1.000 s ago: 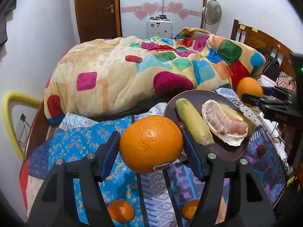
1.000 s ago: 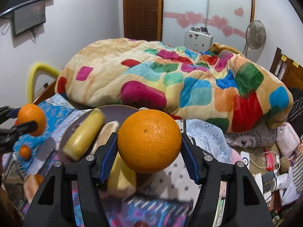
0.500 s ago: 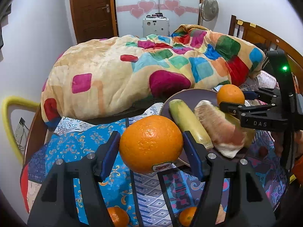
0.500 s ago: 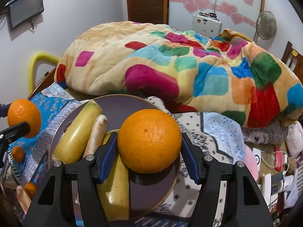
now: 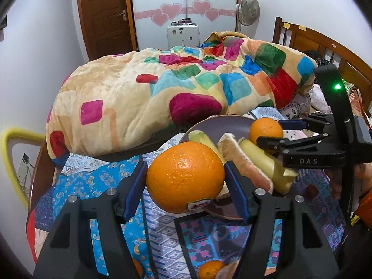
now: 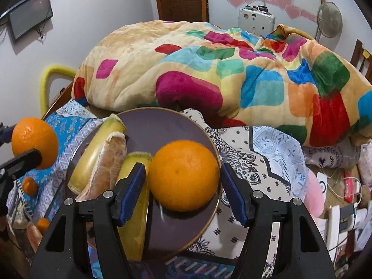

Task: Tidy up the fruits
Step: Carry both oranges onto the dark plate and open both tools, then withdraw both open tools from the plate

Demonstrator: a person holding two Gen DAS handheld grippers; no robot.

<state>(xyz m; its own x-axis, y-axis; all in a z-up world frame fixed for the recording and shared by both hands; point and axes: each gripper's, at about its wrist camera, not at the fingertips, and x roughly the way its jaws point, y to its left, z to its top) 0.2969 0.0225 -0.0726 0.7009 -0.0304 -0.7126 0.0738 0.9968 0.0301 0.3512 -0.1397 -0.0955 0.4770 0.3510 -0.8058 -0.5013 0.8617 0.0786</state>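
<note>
My left gripper (image 5: 186,181) is shut on a large orange with a sticker (image 5: 184,176), held above the patterned cloth just left of the dark plate (image 5: 223,122). My right gripper (image 6: 183,181) stands open over the plate (image 6: 162,125); a second orange (image 6: 183,174) rests on the plate between its fingers with a gap at each side. Pomelo rind pieces (image 6: 95,153) and a peeled pomelo segment (image 6: 104,169) lie on the plate's left half. The left gripper's orange (image 6: 34,143) shows at the left of the right wrist view.
A colourful quilt (image 5: 181,88) is heaped behind the plate. Small oranges (image 5: 210,268) (image 6: 30,186) lie on the blue patterned cloth (image 5: 93,183). A wooden headboard (image 5: 325,46) stands at the right, a yellow chair frame (image 5: 9,153) at the left.
My right gripper has come down over the plate and opened, leaving its orange on the plate. My left gripper has carried its orange closer to the plate.
</note>
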